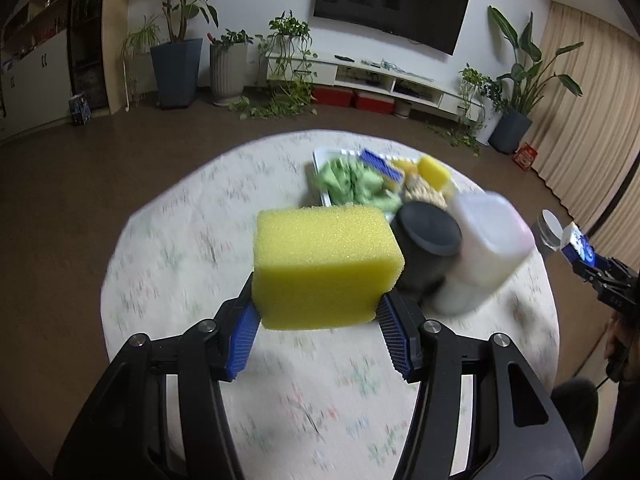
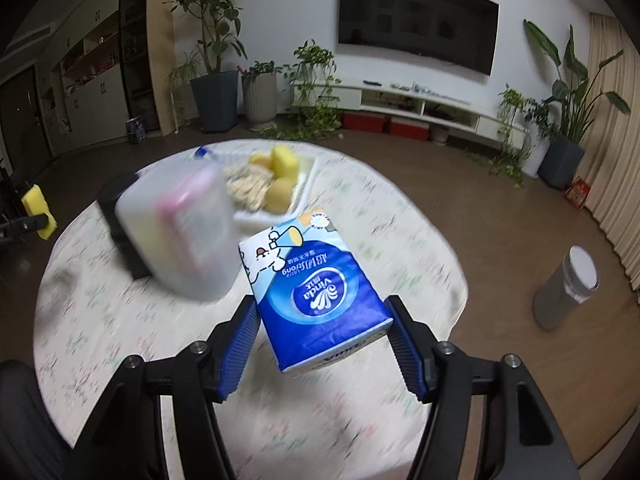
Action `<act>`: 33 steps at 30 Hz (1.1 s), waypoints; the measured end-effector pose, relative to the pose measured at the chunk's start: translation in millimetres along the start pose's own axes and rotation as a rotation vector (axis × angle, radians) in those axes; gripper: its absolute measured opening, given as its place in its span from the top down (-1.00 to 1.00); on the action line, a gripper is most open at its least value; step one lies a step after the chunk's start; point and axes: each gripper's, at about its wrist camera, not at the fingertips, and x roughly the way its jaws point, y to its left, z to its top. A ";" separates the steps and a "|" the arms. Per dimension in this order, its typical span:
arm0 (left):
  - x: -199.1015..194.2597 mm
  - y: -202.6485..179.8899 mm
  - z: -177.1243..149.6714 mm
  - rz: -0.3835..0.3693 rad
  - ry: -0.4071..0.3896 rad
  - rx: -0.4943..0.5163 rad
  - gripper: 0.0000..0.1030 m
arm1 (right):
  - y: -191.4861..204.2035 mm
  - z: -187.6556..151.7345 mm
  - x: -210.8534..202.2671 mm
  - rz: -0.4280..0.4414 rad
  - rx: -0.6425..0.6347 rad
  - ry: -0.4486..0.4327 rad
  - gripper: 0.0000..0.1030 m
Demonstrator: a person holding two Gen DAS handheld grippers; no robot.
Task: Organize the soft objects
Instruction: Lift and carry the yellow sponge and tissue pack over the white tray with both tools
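My left gripper (image 1: 318,312) is shut on a yellow sponge block (image 1: 324,264) and holds it above the round table (image 1: 180,272). My right gripper (image 2: 322,328) is shut on a blue Vinda tissue pack (image 2: 316,292), also above the table (image 2: 100,312). A white tray (image 1: 320,160) at the table's far side holds a green cloth (image 1: 352,182), a small yellow sponge (image 1: 434,172) and beige soft items (image 2: 250,190). The right gripper with the tissue pack shows at the right edge of the left wrist view (image 1: 580,248). The sponge shows at the left edge of the right wrist view (image 2: 38,212).
A translucent plastic jar (image 1: 484,252) and a black-lidded container (image 1: 424,248) stand on the table before the tray. A grey cylinder (image 2: 568,288) stands on the floor at right. Potted plants (image 2: 214,92) and a TV cabinet (image 2: 420,108) line the far wall.
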 end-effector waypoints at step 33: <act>155.9 -70.9 129.7 -0.030 0.197 0.343 -0.02 | 27.3 172.7 168.3 0.095 -0.235 0.079 -0.28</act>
